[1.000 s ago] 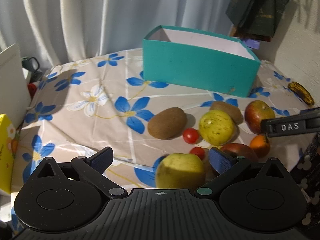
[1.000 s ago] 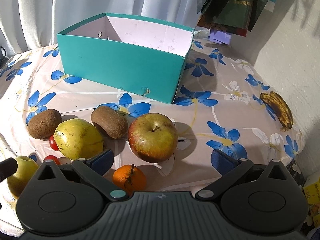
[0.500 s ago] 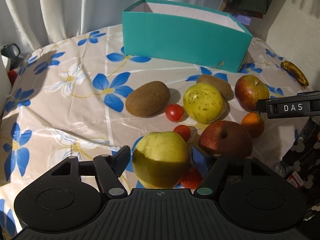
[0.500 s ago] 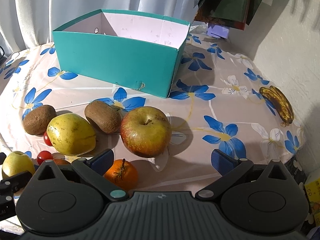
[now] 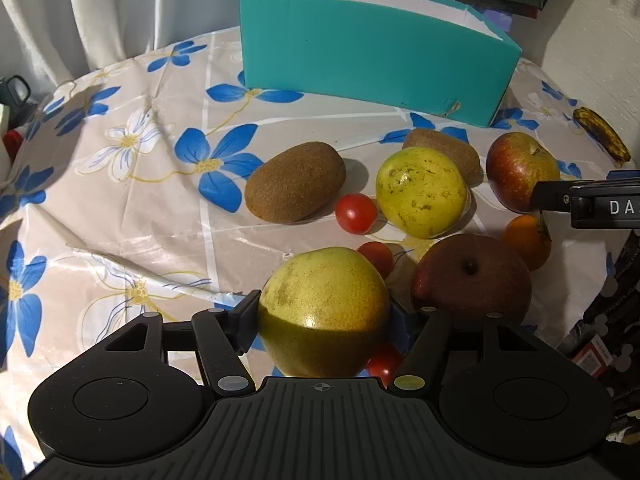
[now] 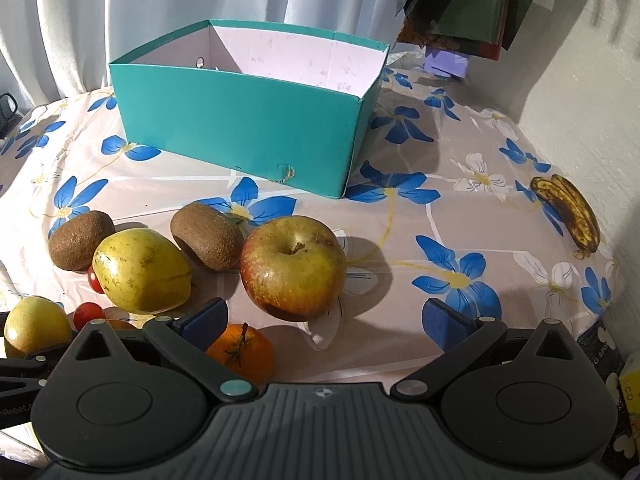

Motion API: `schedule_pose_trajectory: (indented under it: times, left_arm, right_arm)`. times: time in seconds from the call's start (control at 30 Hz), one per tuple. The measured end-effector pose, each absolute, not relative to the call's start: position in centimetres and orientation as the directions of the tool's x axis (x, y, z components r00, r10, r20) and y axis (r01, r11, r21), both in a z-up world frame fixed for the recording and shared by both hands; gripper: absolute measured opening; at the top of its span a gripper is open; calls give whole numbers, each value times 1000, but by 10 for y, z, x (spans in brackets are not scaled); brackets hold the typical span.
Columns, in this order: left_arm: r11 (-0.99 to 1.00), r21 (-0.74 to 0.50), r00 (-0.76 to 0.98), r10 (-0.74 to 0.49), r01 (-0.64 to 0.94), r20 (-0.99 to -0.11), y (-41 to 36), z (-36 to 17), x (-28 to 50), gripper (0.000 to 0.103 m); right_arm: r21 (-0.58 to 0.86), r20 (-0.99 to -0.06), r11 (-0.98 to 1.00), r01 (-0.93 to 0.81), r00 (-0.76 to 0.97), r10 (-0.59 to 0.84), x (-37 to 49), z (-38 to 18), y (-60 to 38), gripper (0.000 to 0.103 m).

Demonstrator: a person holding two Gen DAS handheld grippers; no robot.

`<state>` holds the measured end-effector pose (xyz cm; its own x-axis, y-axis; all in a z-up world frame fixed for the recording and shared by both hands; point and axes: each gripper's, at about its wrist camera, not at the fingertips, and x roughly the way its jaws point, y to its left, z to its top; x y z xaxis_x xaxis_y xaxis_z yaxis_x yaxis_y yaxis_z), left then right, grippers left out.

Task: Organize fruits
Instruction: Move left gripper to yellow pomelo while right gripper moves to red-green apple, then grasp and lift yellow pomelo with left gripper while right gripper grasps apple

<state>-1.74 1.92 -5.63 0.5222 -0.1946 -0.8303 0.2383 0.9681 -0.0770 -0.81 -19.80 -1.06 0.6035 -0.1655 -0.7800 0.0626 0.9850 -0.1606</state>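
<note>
My left gripper [image 5: 324,316] is closing around a yellow-green apple [image 5: 320,296] at the near edge of the table, and both pads touch its sides. A dark red apple [image 5: 472,280] lies just right of it, with cherry tomatoes [image 5: 356,213] around it. Farther back are a speckled yellow fruit [image 5: 420,192] and two kiwis [image 5: 296,186]. My right gripper [image 6: 324,316] stands open with nothing in it. It hovers over a small orange [image 6: 240,350] and in front of a red-yellow apple [image 6: 294,268]. An open teal box [image 6: 240,120] stands behind the fruit.
A flowered cloth [image 5: 132,184] covers the round table. A spotted brown banana [image 6: 568,212] lies near the right edge by the wall. Curtains hang behind the box, and dark packets [image 6: 472,8] hang at the back right. Small items sit off the left edge.
My left gripper came down and forward over the yellow-green apple, and its jaws narrowed from wide open until they met its sides. The right gripper barely moved.
</note>
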Motion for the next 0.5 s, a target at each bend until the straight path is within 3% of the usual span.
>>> schedule_pose_trajectory:
  times: [0.2,0.4,0.5]
  left_arm:
    - [970,-63,518,-180,236,-836,18,-54,-17,68]
    - [976,-57,539,-166,212,-826,24,-46,-18,68]
    - [976,-62,549,-169,208,-819,25,-40,-16,68]
  right_arm:
    - [-16,-705,1000,-23,709,5,-18,-7,-212,103]
    - [32,-706,999,-3,708,24,-11,-19,-218,103]
    - [-41,-713,999,9,700,-36,-2,-25,-213,94]
